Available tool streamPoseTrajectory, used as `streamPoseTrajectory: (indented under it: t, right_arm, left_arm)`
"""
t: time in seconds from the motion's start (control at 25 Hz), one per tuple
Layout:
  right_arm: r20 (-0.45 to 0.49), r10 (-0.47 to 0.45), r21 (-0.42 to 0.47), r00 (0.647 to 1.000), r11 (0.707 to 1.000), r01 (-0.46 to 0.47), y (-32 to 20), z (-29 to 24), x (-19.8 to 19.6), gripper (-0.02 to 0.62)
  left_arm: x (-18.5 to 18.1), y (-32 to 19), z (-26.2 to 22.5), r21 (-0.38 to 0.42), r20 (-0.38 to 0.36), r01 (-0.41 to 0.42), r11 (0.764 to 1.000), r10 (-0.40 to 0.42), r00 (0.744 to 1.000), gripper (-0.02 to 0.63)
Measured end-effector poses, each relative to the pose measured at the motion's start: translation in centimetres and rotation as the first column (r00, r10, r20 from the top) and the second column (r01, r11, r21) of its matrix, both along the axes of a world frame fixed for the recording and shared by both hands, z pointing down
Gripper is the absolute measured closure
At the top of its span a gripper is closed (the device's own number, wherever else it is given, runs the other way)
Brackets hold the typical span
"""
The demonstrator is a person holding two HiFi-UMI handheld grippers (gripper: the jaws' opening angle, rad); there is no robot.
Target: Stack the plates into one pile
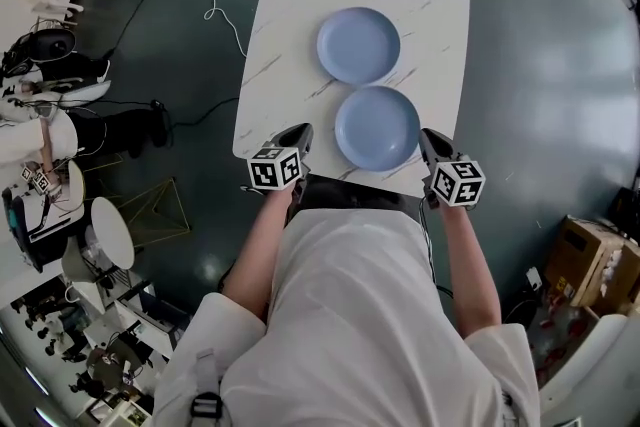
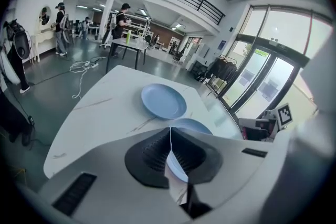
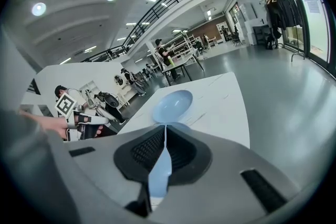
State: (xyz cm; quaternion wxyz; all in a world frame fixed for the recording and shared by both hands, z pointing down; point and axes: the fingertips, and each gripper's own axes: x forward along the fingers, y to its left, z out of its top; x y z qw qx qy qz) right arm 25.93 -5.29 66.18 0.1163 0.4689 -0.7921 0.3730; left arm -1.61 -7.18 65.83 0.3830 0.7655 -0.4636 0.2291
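Plates, blue, two, unstacked on marble tabletop [image 1: 290,5]. Near plate [image 1: 377,128] lies between left gripper [image 1: 298,139] and right gripper [image 1: 432,147], both closed and empty; far plate [image 1: 358,45] just beyond.

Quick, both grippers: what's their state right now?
Left gripper: closed, holding nothing.
Right gripper: closed, holding nothing.
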Motion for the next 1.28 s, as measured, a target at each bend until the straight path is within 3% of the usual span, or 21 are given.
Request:
streamPoseTrajectory:
  t: [0.64, 0.92, 1.28]
  right_arm:
    - [-0.022, 0.043, -0.040, 0.999, 0.998, -0.043, -1.3, 0.0, -1.8, 0.568]
    - [-0.015, 0.064, -0.054, 0.998, 0.996, -0.065, -3.3, 0.2, -3.0, 0.568]
    - [-0.011, 0.057, -0.141, 0.998, 0.988, -0.058, -5.8, 2.5, -3.7, 0.566]
  left_arm:
    - [-2.3, -1.3, -0.6, 0.009, -0.069, -0.011, 1.000, 0.011, 0.998, 0.592]
    - [-3.5, -2.2, -0.3, 0.010, -0.058, -0.051, 0.999, 0.052, 0.997, 0.592]
    - [-3.5, -3.1, 1.3, -0.024, -0.069, -0.102, 0.995, 0.100, 0.993, 0.592]
